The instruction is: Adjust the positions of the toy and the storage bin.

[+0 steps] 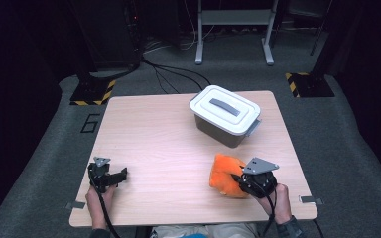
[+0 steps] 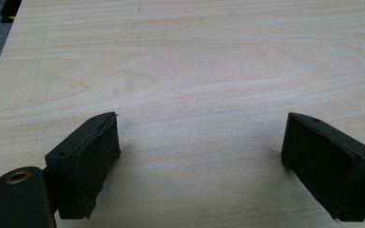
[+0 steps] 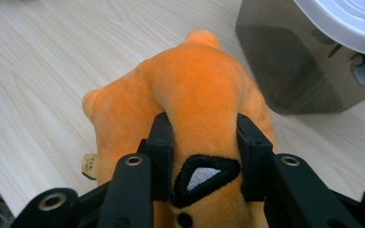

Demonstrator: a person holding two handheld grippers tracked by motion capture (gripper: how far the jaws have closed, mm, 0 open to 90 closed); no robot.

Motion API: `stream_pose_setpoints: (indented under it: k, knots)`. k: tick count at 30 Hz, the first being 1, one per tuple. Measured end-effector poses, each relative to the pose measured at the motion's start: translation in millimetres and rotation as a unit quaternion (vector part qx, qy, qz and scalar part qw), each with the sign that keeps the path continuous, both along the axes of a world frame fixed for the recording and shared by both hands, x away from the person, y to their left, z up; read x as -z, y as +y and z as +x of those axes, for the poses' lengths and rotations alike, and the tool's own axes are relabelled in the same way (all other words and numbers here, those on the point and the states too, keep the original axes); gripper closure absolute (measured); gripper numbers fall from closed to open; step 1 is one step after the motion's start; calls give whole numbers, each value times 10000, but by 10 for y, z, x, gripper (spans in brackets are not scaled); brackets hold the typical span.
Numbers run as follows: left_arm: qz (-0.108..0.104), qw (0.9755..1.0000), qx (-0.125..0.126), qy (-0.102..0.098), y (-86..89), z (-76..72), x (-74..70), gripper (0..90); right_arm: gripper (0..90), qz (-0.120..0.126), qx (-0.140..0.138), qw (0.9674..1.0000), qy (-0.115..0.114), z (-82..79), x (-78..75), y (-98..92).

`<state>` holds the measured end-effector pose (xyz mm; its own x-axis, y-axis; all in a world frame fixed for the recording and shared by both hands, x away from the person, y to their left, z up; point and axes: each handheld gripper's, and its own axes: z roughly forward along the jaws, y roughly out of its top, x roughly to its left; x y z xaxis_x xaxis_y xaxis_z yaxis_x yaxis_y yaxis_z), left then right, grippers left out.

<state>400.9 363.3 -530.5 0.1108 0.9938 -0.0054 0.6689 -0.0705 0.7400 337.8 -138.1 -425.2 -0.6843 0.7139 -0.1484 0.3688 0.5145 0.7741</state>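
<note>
Plush is gripped by right tool, jaws pinched on its orange body, at bench front right near box; grasp judged done; lid is still on, stowing left; left tool is held wide, empty.

Right hand-held gripper on orange plush toy
</note>
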Motion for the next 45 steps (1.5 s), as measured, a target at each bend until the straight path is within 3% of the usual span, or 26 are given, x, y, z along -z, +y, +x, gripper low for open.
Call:
stream_pose_setpoints:
  k: [26,45]
  knots:
    - [4,10000,4,-5,1,-1,0,121,643,52,548,9985,-33,9,-14,-296]
    - [3,10000,2,-6,1,0,0,121,643,20,1055,9944,-60,85,-11,-527]
